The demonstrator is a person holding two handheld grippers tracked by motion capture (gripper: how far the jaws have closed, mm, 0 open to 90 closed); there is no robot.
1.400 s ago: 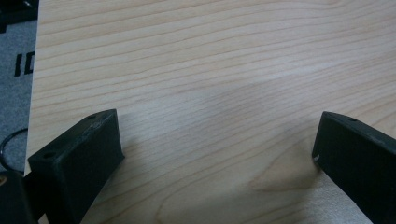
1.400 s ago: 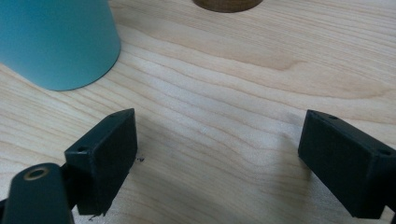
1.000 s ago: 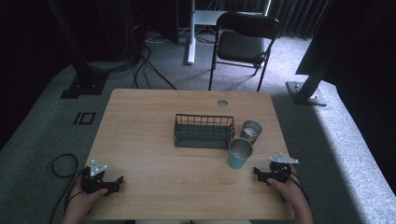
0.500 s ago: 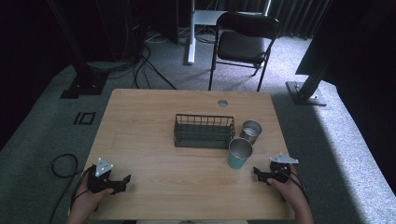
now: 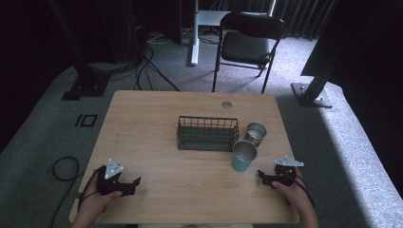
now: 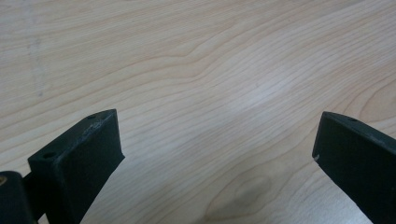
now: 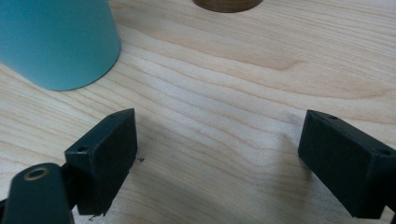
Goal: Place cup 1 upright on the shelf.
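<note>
resting on the counter [image 5: 157, 118], the right hand-held gripper [image 5: 264, 176] has its jaws spread, just beside the teal cup [image 5: 244, 156]. the left hand-held gripper [image 5: 134, 184], jaws also spread, sits well apart at the near left corner.

A wooden table [image 5: 142, 123] stands on grey carpet [image 5: 43, 123] in a dim room. Behind it sits a black folding chair [image 5: 247, 45], with a white desk leg [image 5: 194, 33] to its left. Dark curtains [image 5: 304, 12] hang at the back. Black stand bases [image 5: 83, 88] and cables [image 5: 152, 61] lie on the floor. Daylight falls across the carpet at right.
</note>
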